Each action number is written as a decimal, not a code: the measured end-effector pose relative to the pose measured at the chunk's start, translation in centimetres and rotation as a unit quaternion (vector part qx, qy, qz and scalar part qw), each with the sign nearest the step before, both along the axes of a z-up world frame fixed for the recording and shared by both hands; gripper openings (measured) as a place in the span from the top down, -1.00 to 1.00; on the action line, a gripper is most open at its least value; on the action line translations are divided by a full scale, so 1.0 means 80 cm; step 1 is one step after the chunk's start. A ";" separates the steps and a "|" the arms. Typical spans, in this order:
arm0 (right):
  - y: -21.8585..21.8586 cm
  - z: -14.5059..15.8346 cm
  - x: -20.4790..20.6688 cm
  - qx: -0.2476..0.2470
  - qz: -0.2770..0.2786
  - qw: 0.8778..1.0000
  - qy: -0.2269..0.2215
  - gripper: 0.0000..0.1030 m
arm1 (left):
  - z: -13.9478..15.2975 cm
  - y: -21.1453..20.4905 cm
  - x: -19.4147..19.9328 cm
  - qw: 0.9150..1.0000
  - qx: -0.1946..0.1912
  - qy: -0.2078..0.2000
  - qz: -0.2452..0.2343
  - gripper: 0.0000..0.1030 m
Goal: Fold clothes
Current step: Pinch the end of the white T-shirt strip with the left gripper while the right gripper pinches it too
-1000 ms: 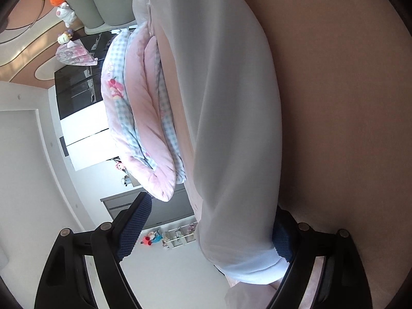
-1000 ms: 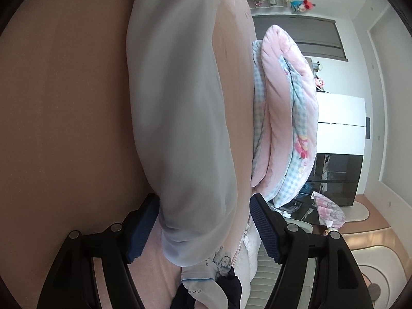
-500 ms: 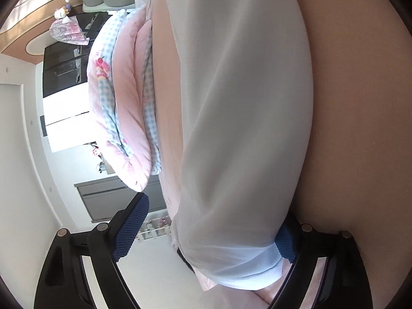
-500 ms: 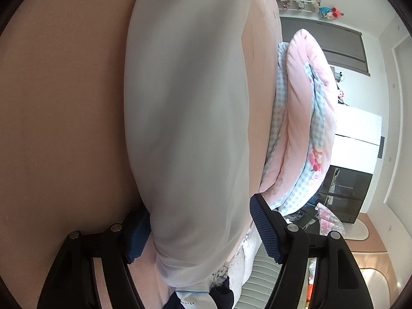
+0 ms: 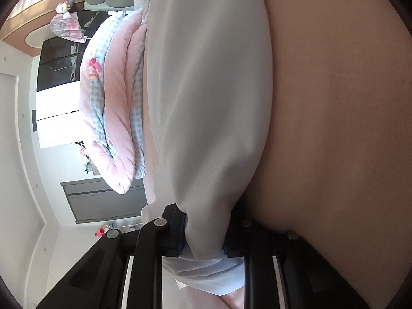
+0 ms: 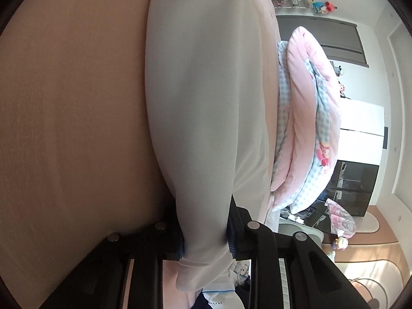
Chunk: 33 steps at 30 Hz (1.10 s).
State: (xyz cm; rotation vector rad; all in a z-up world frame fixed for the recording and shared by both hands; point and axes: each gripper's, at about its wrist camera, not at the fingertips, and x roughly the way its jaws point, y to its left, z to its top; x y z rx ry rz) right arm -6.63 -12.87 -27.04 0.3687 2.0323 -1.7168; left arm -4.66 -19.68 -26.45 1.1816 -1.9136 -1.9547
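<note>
One pale garment (image 5: 206, 103) lies on one bed (image 5: 334, 128), and one folded pink quilt (image 5: 116, 118) sits at its far side. Two grippers (image 5: 204, 234) (image 6: 204, 234) show, one per view. About three plush toys (image 5: 67, 5) stand far left.

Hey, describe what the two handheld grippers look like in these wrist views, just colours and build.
Both look alike. The left gripper and right gripper have matte black plastic fingers with triangular cut-outs, round silver screw heads and pale metal rails running back towards the camera. The right one's fingers carry ribbed dark blue pads. No cables, sleeves or hands show.
</note>
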 end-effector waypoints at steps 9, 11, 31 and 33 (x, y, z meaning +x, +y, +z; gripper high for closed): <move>0.004 0.010 -0.001 -0.002 0.010 0.999 0.035 0.61 | 0.015 0.000 -0.005 0.997 -0.009 0.064 0.043 0.62; 0.006 0.015 0.002 0.002 0.022 0.999 0.043 0.61 | 0.028 0.001 -0.009 0.996 0.007 0.068 0.053 0.62; 0.025 0.096 0.031 -0.032 -0.017 0.999 0.026 0.60 | 0.101 0.008 0.012 0.993 0.049 0.066 0.083 0.62; 0.029 0.097 0.046 -0.046 -0.027 0.999 -0.003 0.46 | 0.104 0.007 0.011 0.993 0.054 0.065 0.084 0.62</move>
